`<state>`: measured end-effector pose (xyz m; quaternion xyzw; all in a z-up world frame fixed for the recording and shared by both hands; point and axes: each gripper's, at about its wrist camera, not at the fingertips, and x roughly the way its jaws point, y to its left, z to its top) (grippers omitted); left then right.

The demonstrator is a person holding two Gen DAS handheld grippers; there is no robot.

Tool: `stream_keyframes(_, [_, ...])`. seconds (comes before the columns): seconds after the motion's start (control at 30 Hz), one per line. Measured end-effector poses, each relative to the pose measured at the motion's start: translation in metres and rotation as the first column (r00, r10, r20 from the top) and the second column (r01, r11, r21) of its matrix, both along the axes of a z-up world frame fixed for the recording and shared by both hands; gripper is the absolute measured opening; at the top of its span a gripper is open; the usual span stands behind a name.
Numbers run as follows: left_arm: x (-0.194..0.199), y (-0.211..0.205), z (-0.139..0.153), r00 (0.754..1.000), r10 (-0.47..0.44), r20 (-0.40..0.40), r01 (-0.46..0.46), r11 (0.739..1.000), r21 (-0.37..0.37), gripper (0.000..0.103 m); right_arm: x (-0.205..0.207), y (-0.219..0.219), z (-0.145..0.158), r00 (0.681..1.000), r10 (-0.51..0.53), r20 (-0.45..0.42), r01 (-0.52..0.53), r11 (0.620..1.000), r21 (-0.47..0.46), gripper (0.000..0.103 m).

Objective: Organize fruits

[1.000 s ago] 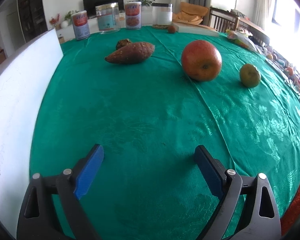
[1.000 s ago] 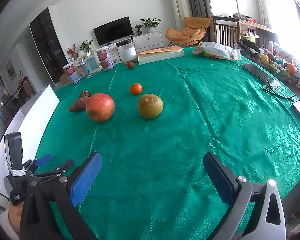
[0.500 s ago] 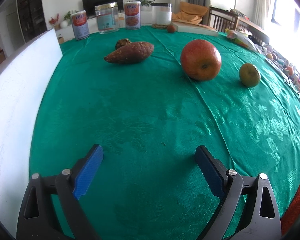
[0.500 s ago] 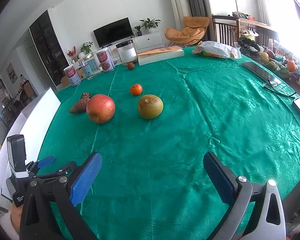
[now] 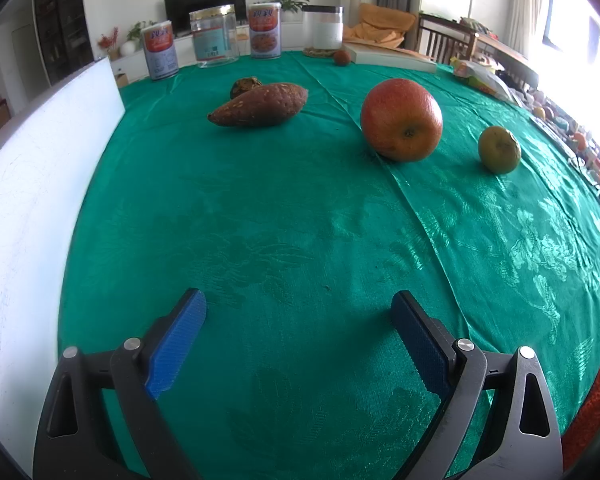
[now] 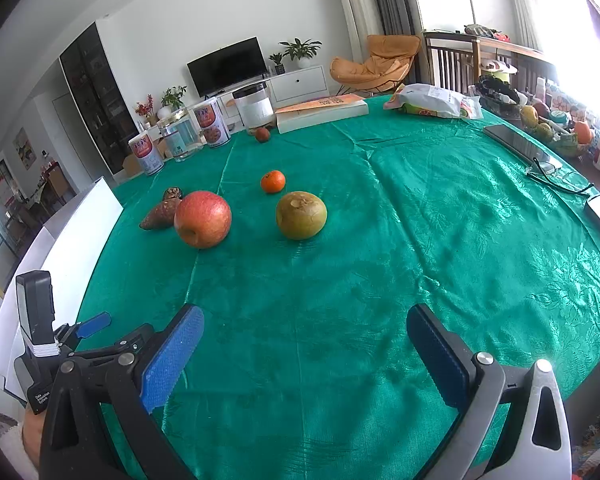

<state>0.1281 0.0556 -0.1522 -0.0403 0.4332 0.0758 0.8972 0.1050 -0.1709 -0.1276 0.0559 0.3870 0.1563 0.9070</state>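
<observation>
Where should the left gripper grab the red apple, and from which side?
Grip the red apple across its widest middle, pads on its left and right flanks. It lies tipped, its dimpled end facing the left gripper, so top and bottom give no flat hold. Probably come straight in from the near side: the jaws are already wide open, and the sweet potato and green-yellow fruit sit apart on either side.

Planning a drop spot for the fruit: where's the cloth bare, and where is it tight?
Bare: the wide stretch between both open tools and the apple; also right of the pear, toward the phone. Tight: the sweet potato beside the apple, and the far edge with cans, a jar and a book.
</observation>
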Motion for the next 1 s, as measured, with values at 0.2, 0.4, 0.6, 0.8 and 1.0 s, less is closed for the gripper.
stream_keyframes(0.2, [0.003,0.001,0.000,0.999,-0.028,-0.016,0.027,1.000,-0.002,0.097,0.000,0.000,0.000,1.000,0.000,0.001,0.000,1.000,0.004,0.101])
stream_keyframes(0.4, [0.035,0.033,0.036,0.998,0.026,-0.065,-0.029,0.999,-0.045,0.097,-0.002,-0.003,0.002,1.000,0.002,0.012,-0.003,1.000,0.026,0.101])
stream_keyframes(0.6, [0.095,0.060,0.062,0.990,0.080,-0.115,-0.075,0.996,0.043,0.097,-0.003,-0.008,0.002,1.000,0.004,0.018,-0.005,0.998,0.058,0.101])
stream_keyframes(0.8, [0.158,0.071,0.052,0.990,-0.002,-0.141,0.012,0.998,0.069,0.096,-0.003,-0.013,0.003,1.000,-0.002,0.022,0.000,0.997,0.082,0.101])
stream_keyframes(1.0, [0.188,0.069,0.036,0.985,-0.075,-0.156,0.090,0.992,0.088,0.095,-0.001,-0.013,0.001,1.000,-0.002,0.011,0.001,0.997,0.081,0.101])
